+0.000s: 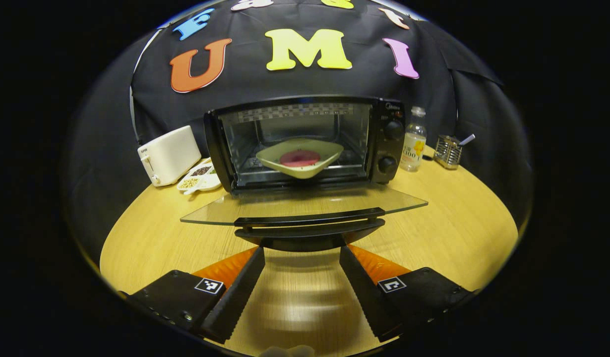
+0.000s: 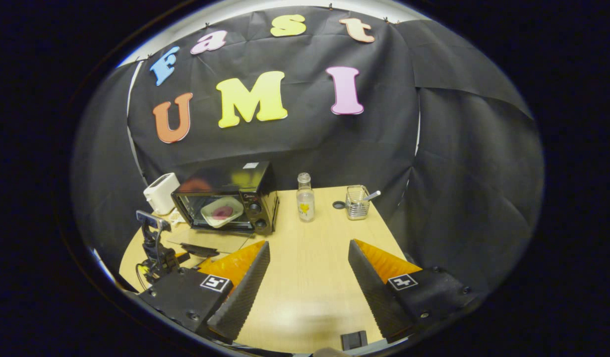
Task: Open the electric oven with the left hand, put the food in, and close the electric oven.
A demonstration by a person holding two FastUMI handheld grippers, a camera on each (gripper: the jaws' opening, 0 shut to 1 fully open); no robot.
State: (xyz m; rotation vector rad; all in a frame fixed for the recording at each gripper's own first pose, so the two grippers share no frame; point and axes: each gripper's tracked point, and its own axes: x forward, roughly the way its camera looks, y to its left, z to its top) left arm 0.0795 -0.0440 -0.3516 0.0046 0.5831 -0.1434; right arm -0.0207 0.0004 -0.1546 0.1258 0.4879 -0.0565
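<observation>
The black electric oven (image 1: 389, 144) stands at the back of the round wooden table (image 1: 449, 233) with its glass door (image 1: 305, 203) folded down flat. On the rack inside rests a cream square plate (image 1: 305, 157) holding a round red piece of food (image 1: 300, 158). My left gripper (image 1: 302, 250) is open, its tips just short of the door handle (image 1: 309, 223) and touching nothing. The right gripper (image 2: 309, 243) hovers open and empty over the table to the right of the oven (image 2: 235, 196), where the plate (image 2: 221, 212) also shows. The left gripper (image 2: 178, 258) appears in front of the lowered door.
A white toaster (image 1: 168, 154) and a divided dish of grains (image 1: 200, 177) sit left of the oven. To its right are a clear bottle (image 1: 414, 140) and a wire basket (image 1: 448, 151). Bare tabletop lies in front of the right gripper.
</observation>
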